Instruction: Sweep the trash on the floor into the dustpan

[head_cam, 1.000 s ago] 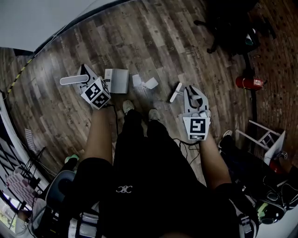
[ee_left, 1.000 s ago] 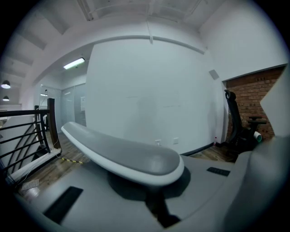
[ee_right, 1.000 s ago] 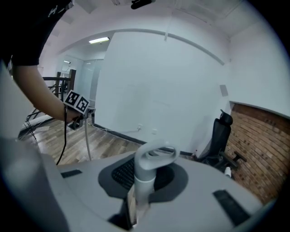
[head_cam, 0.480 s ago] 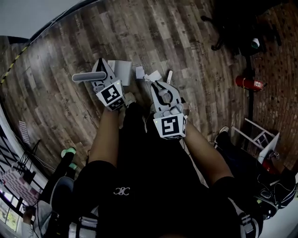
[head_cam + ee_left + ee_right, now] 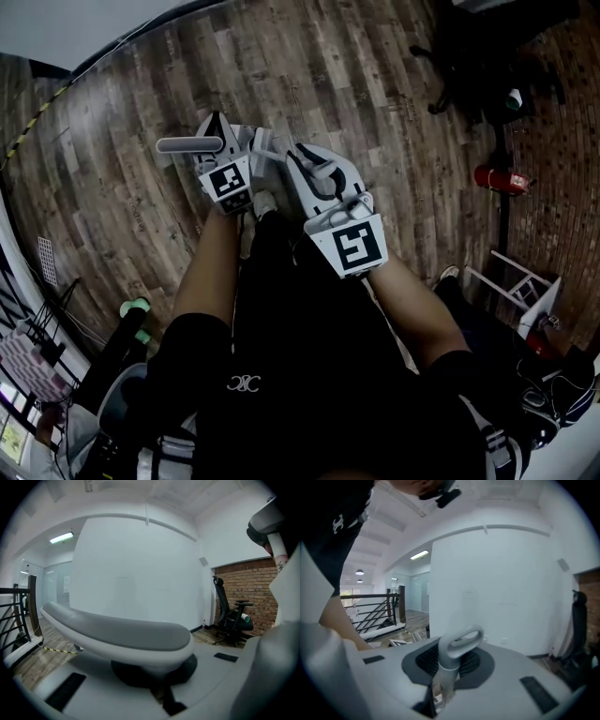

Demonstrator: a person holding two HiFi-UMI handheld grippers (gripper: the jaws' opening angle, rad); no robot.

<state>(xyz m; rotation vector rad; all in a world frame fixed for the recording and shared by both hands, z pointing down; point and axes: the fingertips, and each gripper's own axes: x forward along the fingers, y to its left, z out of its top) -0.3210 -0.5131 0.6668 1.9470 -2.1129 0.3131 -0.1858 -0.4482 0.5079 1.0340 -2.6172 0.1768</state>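
Left claw [image 5: 215,139] clamping grey-topped dustpan handle [image 5: 117,634], right claw [image 5: 302,161] clamping brush [image 5: 452,656]

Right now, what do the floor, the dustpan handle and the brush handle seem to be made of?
The floor: wood or wood-look planks, matt brown; plank seams and grain show. The dustpan handle: probably plastic, smooth white with a grey, perhaps rubbery, top face. The brush handle: probably moulded plastic, pale grey, with a sheen and hanging loop.
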